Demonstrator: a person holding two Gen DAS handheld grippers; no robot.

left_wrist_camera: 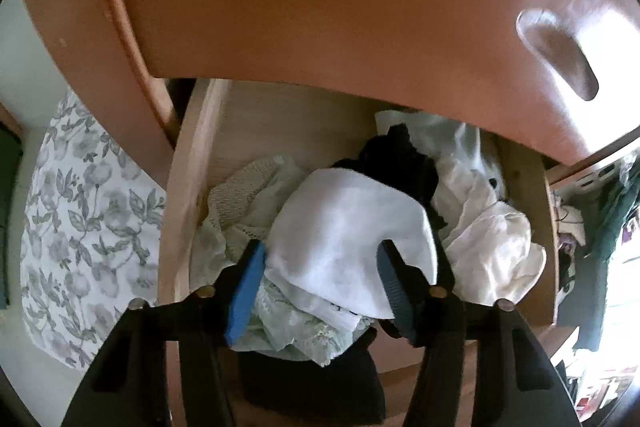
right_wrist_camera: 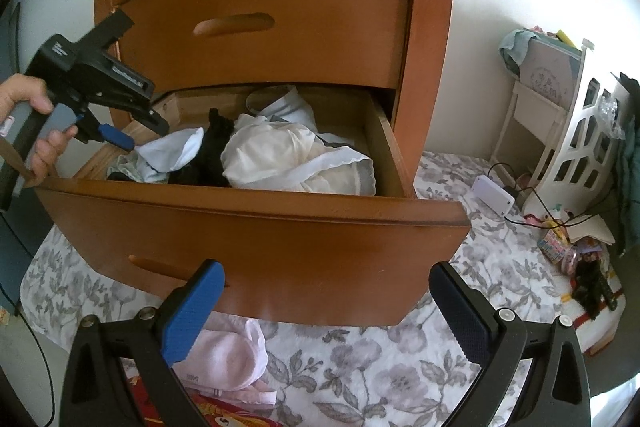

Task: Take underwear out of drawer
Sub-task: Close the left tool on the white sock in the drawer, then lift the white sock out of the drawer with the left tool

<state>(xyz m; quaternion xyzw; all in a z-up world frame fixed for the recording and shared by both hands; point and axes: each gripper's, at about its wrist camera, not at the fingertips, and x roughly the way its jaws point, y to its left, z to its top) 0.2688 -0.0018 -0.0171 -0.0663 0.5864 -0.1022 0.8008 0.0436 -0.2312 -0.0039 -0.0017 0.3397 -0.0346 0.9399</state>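
The lower drawer (right_wrist_camera: 256,227) of a wooden nightstand stands pulled out and holds several garments. A white piece of underwear (left_wrist_camera: 344,235) lies on top in the left half, also seen from the right wrist as white underwear (right_wrist_camera: 176,151). My left gripper (left_wrist_camera: 320,287) is open inside the drawer, its fingers straddling that white piece, with pale green lace (left_wrist_camera: 288,327) under it. A black garment (left_wrist_camera: 400,163) and a cream one (left_wrist_camera: 492,247) lie beside it. My right gripper (right_wrist_camera: 325,269) is open and empty in front of the drawer face. A hand (right_wrist_camera: 36,115) holds the left gripper (right_wrist_camera: 140,135).
The upper drawer (right_wrist_camera: 256,27) is shut and overhangs the open one. The nightstand sits on a floral sheet (right_wrist_camera: 400,367). A pink garment (right_wrist_camera: 228,355) lies below my right gripper. A white power box (right_wrist_camera: 494,195), a white shelf (right_wrist_camera: 560,147) and clutter stand at the right.
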